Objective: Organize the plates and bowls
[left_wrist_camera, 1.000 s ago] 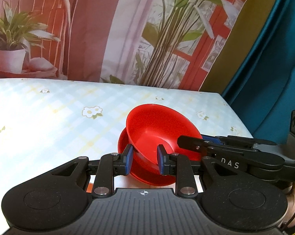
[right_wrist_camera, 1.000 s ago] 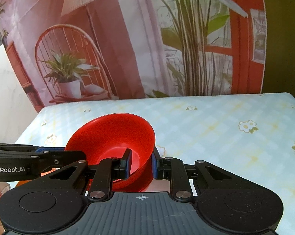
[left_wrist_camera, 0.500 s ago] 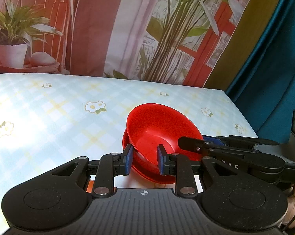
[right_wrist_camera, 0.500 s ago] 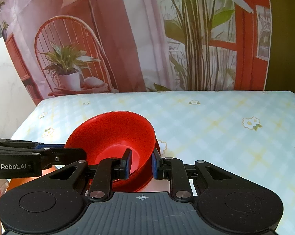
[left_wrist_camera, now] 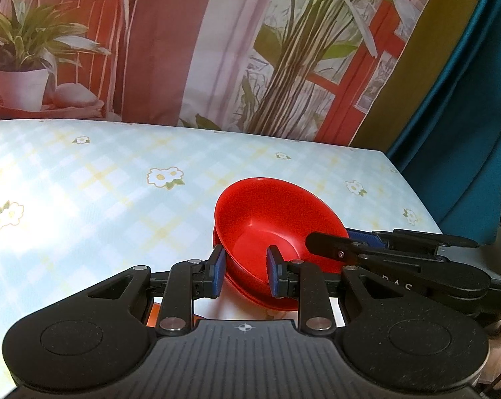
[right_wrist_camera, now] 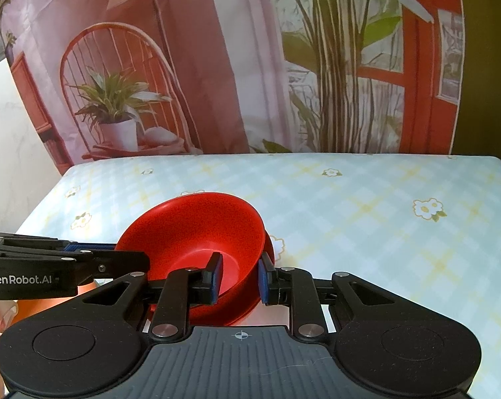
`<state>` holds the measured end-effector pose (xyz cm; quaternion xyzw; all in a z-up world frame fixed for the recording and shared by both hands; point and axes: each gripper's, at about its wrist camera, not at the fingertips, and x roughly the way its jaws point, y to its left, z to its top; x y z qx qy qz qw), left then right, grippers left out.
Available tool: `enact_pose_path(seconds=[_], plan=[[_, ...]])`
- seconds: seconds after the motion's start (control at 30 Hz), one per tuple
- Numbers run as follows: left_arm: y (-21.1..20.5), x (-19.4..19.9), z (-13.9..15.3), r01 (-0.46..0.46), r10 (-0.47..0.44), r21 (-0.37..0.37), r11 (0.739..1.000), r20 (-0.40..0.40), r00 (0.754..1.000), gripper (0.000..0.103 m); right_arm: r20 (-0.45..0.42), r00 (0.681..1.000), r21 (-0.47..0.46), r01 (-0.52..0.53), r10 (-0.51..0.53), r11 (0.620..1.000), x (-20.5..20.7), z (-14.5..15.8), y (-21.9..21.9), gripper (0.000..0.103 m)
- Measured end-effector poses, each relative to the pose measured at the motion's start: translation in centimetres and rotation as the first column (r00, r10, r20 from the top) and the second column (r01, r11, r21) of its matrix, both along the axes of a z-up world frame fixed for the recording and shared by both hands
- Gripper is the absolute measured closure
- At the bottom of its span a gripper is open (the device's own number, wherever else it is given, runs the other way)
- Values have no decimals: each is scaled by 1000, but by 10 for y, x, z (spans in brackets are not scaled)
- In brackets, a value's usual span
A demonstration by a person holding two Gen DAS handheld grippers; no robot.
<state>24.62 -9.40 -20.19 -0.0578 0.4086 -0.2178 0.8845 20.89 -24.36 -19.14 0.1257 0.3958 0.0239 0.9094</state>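
A red bowl (left_wrist_camera: 267, 219) sits tilted inside a second red dish (left_wrist_camera: 250, 296) on the flowered tablecloth. My left gripper (left_wrist_camera: 245, 274) is shut on the bowl's near wall, one blue pad outside and one inside. The right gripper (left_wrist_camera: 316, 241) reaches in from the right and meets the bowl's right rim. In the right wrist view the same bowl (right_wrist_camera: 197, 232) lies over the lower dish (right_wrist_camera: 270, 249). There my right gripper (right_wrist_camera: 239, 277) is shut on the bowl's wall, and the left gripper (right_wrist_camera: 140, 262) comes in from the left.
The table (right_wrist_camera: 383, 216) carries a pale checked cloth and ends at a printed backdrop (right_wrist_camera: 217, 66) behind. A teal curtain (left_wrist_camera: 466, 99) hangs at the right. Something orange (right_wrist_camera: 84, 291) shows under the left gripper. A person's fingers (right_wrist_camera: 4, 316) are at the lower left edge.
Both grippers keep the same hold on the red bowl. The views have shifted only slightly.
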Motion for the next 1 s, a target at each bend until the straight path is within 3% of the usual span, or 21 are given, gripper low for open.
enact_pose_path(seconds=[0.47, 0.67, 1.0], plan=[[14, 1, 8, -49, 49, -4, 999, 13, 999, 74, 21, 999, -7, 30, -30, 1000, -8, 6, -12, 78], [13, 6, 4, -63, 63, -14, 998, -7, 998, 66, 9, 999, 10, 43, -43, 999, -8, -1, -13, 77], [2, 13, -13, -44, 43, -15, 999, -59, 997, 66, -9, 998, 54, 59, -58, 997, -7, -15, -8, 73]])
